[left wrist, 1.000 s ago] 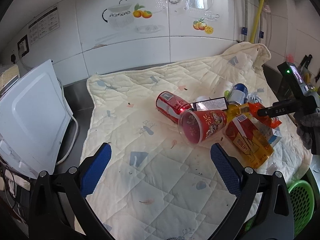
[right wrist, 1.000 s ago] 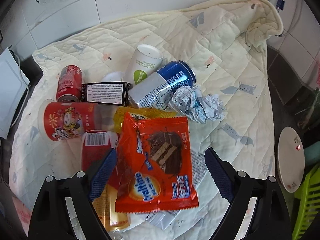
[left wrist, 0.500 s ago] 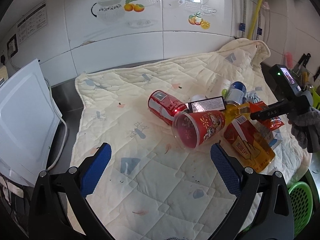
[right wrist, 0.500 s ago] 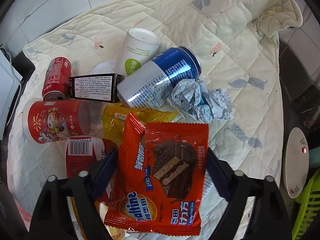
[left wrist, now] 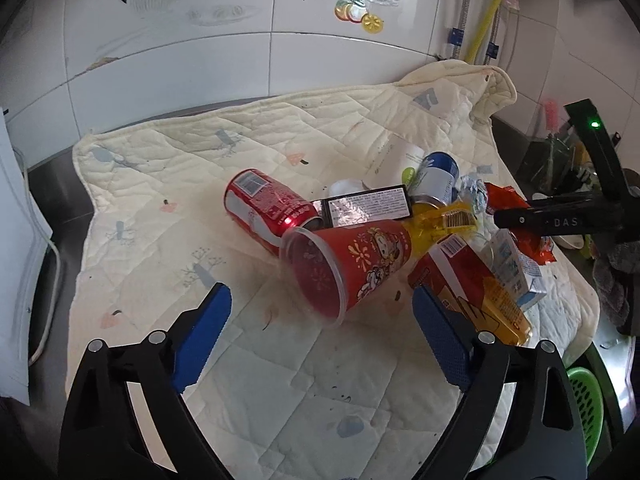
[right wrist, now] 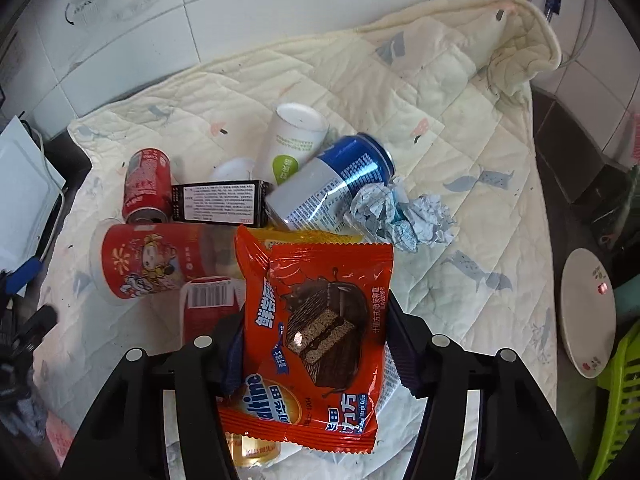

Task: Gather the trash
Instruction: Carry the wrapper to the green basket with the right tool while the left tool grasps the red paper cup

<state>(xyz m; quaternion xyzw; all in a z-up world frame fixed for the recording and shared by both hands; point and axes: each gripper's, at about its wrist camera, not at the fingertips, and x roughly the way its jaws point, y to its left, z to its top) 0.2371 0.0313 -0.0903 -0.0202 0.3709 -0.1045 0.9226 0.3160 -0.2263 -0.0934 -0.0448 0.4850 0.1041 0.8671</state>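
Two sets of fingers here. My right gripper point(right wrist: 314, 354) is closing its fingers around the orange snack packet point(right wrist: 316, 320). My left gripper point(left wrist: 320, 334) is spread but narrowing, empty, near the red cup point(left wrist: 348, 268).

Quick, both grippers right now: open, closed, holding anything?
Left gripper: open, jaws closing slightly, nothing between them; red cup lies just ahead.
Right gripper: jaws closing on the orange snack packet; pads at its edges.
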